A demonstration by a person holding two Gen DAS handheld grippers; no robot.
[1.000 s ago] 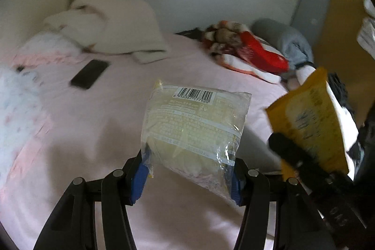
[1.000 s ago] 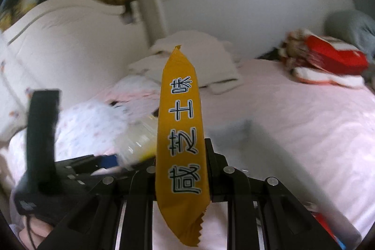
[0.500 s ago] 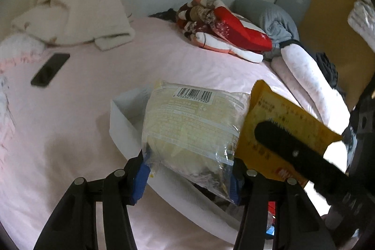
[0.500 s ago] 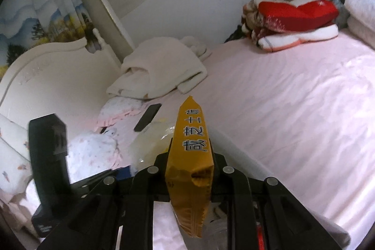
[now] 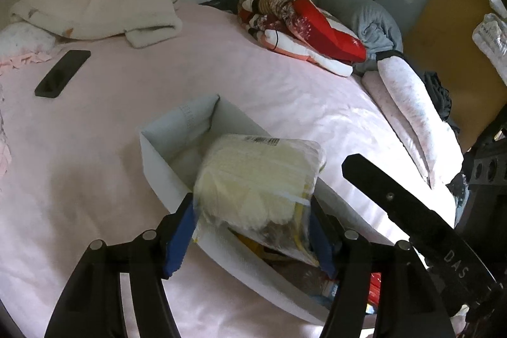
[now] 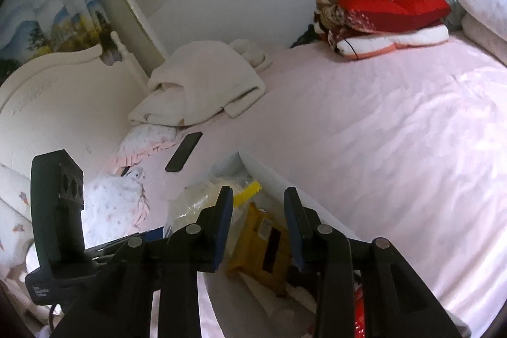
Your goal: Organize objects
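over the white box (image 5: 164, 176) on the bed, my left gripper (image 5: 253, 230) has just been opening around the clear noodle pack (image 5: 259, 176), while my right gripper (image 6: 258, 227), jaws just parted, is empty above the yellow packet (image 6: 263, 239) inside, with open pink sheet (image 6: 396, 129) beyond the box's far rim.

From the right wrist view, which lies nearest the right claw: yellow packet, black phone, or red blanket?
1. Yellow packet, in the box just below the right claw.
2. Black phone, left on the bed.
3. Red blanket, far right.
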